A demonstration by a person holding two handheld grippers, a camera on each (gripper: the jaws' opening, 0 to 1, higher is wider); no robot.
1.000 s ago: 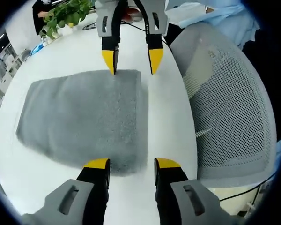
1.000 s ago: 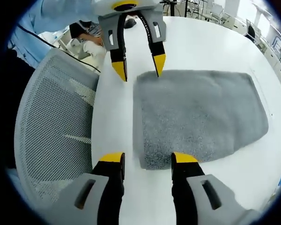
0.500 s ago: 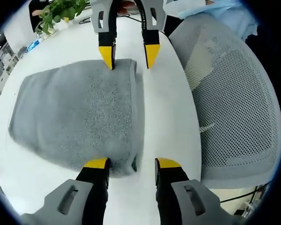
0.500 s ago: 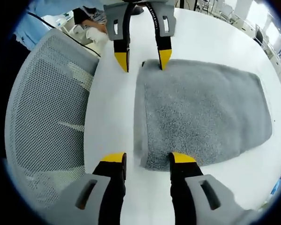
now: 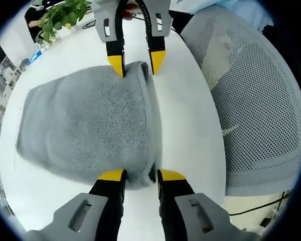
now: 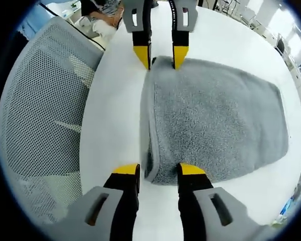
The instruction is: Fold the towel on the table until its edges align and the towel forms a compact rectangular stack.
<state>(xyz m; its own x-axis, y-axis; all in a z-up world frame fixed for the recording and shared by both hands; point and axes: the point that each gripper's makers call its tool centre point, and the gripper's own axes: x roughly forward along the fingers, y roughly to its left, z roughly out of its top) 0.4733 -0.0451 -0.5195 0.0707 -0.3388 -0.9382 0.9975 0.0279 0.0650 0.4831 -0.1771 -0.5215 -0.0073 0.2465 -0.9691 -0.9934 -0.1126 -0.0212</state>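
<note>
Table [image 5: 190, 125] first: white, rounded at the edge, and it carries everything I'm working with. Off its right side in the left gripper view stands a grey mesh office chair [image 5: 256, 105]; the right gripper view has the same chair on its left [image 6: 37, 115]. Far across the tabletop in the left gripper view there's a leafy green plant [image 5: 60, 15].

Now the towel [image 5: 85, 125], grey terry, lying flat on the table and filling the middle, also seen from the other end in the right gripper view [image 6: 215, 125]. Its edge on the chair side is lifted into a raised lip running from one gripper to the other.

My left gripper [image 5: 140, 175] sits at one end of that raised edge, yellow-tipped jaws drawn in close with the bunched corner of towel between them, so I'm pinching cloth here. It shows at the far end of the right gripper view [image 6: 161, 55], tips either side of the corner.

My right gripper [image 6: 158, 170] does the same at the opposite end, jaws narrowed on the towel's corner fold. In the left gripper view it appears far off [image 5: 136, 63], yellow tips clamped around the lifted edge.
</note>
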